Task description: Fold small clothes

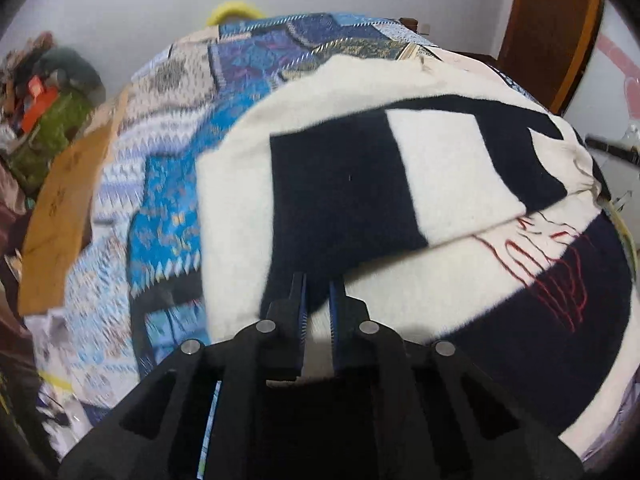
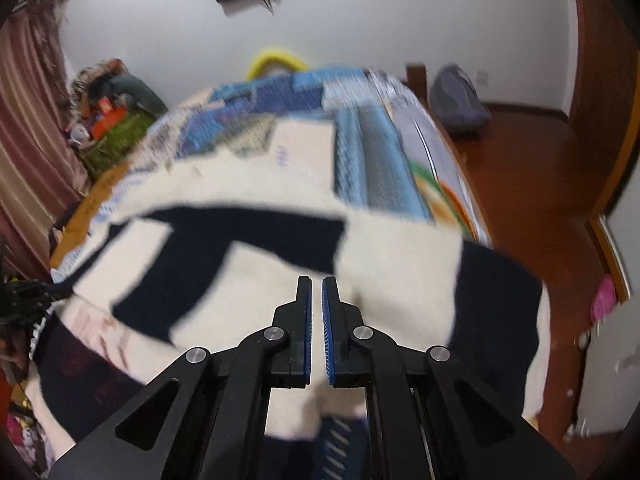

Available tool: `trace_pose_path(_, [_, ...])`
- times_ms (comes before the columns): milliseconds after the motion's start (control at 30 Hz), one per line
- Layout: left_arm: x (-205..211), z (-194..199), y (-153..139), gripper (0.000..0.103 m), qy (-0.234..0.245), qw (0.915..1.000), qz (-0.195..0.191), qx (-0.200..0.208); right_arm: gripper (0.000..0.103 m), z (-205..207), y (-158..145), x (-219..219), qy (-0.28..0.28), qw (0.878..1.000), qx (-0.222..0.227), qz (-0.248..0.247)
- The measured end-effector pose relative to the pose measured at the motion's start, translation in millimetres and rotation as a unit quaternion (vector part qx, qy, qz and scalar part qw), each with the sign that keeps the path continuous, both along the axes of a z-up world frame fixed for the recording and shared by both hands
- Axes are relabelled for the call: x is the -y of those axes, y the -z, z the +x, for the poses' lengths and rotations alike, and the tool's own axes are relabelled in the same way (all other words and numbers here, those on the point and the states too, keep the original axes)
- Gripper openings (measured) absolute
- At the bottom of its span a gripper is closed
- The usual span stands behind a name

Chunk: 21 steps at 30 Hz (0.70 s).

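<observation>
— Looking at the left gripper [image 1: 318,284], what do you make of it? Does it have the scarf [image 1: 400,184]?

— I think so. Its jaws are nearly together with a narrow gap, and cream and dark cloth fills that gap at the near edge. I'd call it pinched on the scarf, though the tips are partly buried in the fabric.

— And the right gripper [image 2: 316,286]?

— Same story: fingers drawn close, a thin slot between the blue pads [image 2: 307,332], cream wool running through beneath them. Whether it truly bites the cloth or only sits over it, I can't tell; the picture is smeared.

— Where is the scarf lying?

— Across the near part of the bed, on the blue patterned quilt [image 1: 168,184]. It's cream with wide dark bands, and one layer is already turned over another; the red fringe [image 1: 552,264] of the upper layer trails on the lower one.

— Why hold it at the near edge with both?

— My guess is that two grips spaced along one hem keep the edge straight, so the layer can be carried over evenly.

— Anything in the way?

— A brown cardboard sheet [image 1: 60,216] lies on the quilt's left side, well apart from the scarf.
</observation>
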<state>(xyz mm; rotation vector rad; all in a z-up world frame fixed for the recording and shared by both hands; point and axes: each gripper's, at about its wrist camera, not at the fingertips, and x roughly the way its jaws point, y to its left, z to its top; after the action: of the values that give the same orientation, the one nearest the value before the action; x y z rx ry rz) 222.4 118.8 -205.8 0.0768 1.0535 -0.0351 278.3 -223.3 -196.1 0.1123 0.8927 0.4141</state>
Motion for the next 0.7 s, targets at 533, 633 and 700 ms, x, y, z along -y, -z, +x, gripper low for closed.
trace_pose_path(533, [2.0, 16.1, -44.4, 0.056, -0.047, 0.9968, -0.04, 0.051, 0.054, -19.6, 30.6, 142.1, 0.176, 0.982, -0.042, 0.052])
trace_pose_path(633, [6.7, 34.4, -29.0, 0.056, -0.056, 0.9967, -0.048, 0.034, 0.055, -13.6, 53.9, 152.0, 0.193, 0.976, -0.084, 0.057])
trace_pose_path(700, [8.1, 44.7, -15.3, 0.056, -0.065, 0.9961, -0.057, 0.016, 0.054, -10.5, 70.9, 152.4, 0.189, 0.972, -0.113, 0.075])
